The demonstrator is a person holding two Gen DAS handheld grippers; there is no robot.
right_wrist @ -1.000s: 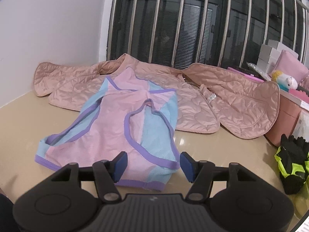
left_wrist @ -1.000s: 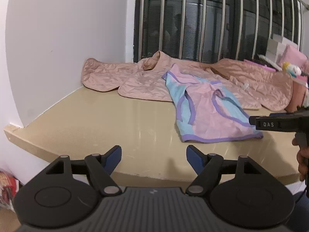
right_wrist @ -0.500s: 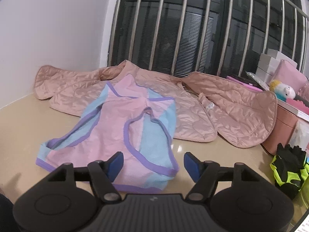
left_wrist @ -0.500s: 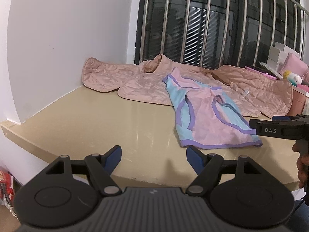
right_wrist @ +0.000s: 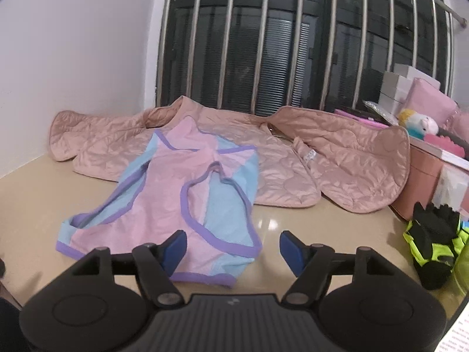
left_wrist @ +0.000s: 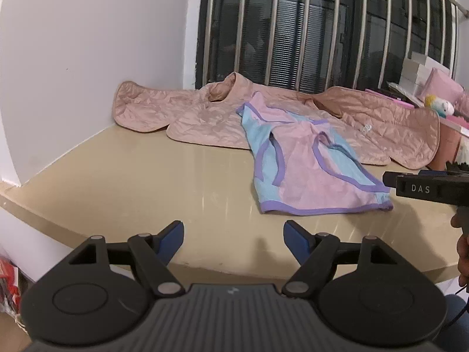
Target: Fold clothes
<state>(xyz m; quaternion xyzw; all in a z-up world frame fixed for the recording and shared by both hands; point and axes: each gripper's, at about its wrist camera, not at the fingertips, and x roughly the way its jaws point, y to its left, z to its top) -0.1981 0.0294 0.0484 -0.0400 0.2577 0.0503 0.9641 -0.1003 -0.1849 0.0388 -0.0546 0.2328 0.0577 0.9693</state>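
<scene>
Beige desk [left_wrist: 123, 182] in a corner, white wall on one side and a barred window [left_wrist: 293, 29] behind it. From the left wrist view, the left gripper [left_wrist: 233, 236] hangs over the near edge of the desk with its blue-tipped fingers spread wide, nothing between them. Further back, a pink and light-blue top with purple trim [left_wrist: 304, 170] lies flat, its upper part resting on a quilted pink jacket [left_wrist: 190, 111] that's spread out along the window. The right gripper [left_wrist: 422, 189] pokes in from the right edge, just beside the top's hem, but you can't tell its finger state from this angle.

Right wrist view: the right gripper [right_wrist: 233, 249] sits low over the desk [right_wrist: 29, 193], fingers wide apart and holding nothing. The top [right_wrist: 181, 202] is right in front, its bottom hem running just under the left finger. The jacket [right_wrist: 337, 161] stretches behind it, reaching a pink box [right_wrist: 422, 182] on the right. Black and neon-yellow gloves [right_wrist: 433, 234] lie near that box, and a small plush toy [right_wrist: 419, 123] sits on top of the clutter behind.
</scene>
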